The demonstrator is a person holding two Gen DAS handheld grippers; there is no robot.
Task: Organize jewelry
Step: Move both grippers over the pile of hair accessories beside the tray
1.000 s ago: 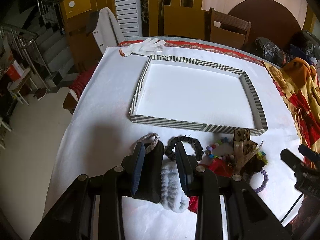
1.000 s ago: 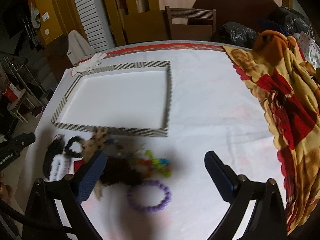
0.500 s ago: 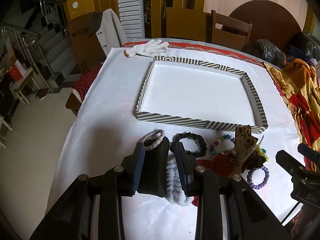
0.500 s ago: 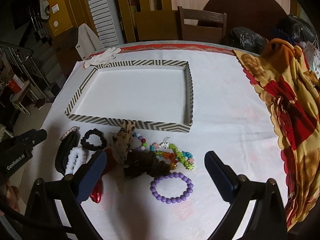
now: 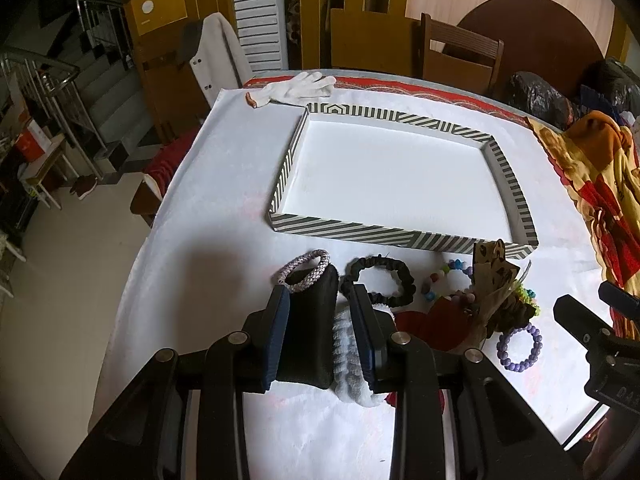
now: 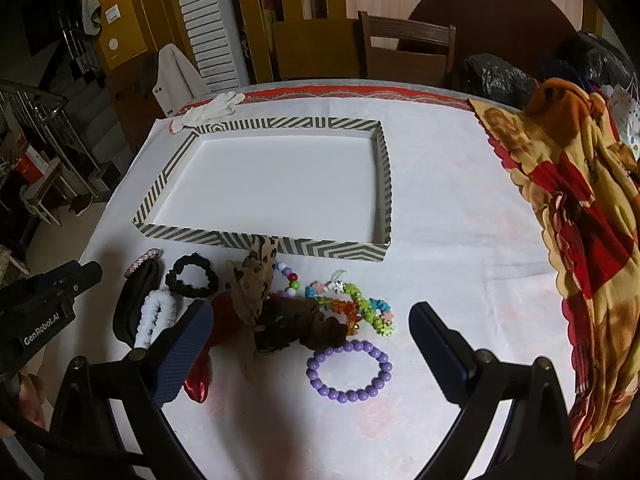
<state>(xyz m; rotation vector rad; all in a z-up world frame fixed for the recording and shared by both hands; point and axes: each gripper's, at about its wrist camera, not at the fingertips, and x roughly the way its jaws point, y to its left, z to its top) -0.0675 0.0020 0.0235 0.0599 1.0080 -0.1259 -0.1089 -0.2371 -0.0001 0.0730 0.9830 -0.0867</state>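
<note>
A striped tray [image 5: 376,234] [image 6: 248,238] with a white floor stands on the white cloth. Before it lie a black pouch [image 5: 310,332] [image 6: 134,300], a silvery bracelet [image 5: 306,270], a black scrunchie [image 5: 380,280] [image 6: 192,280], a white fluffy band [image 5: 348,360] [image 6: 154,314], a red piece [image 5: 436,320], a leopard-print bow [image 6: 256,284], coloured bead strings [image 6: 352,304] and a purple bead bracelet [image 5: 520,346] [image 6: 348,370]. My left gripper [image 5: 320,312] straddles the black pouch and the white band; whether the pads touch them is unclear. My right gripper [image 6: 312,320] is wide open above the purple bracelet.
A white glove [image 5: 294,88] lies beyond the tray's far left corner. A yellow and red blanket [image 6: 580,208] covers the table's right side. Wooden chairs [image 5: 460,56] stand behind the table. The table's left edge drops to the floor [image 5: 60,280].
Both grippers have pulled back and up from the table, so the tray and jewelry sit farther ahead. The left fingers stay around the black pouch. The right stays open.
</note>
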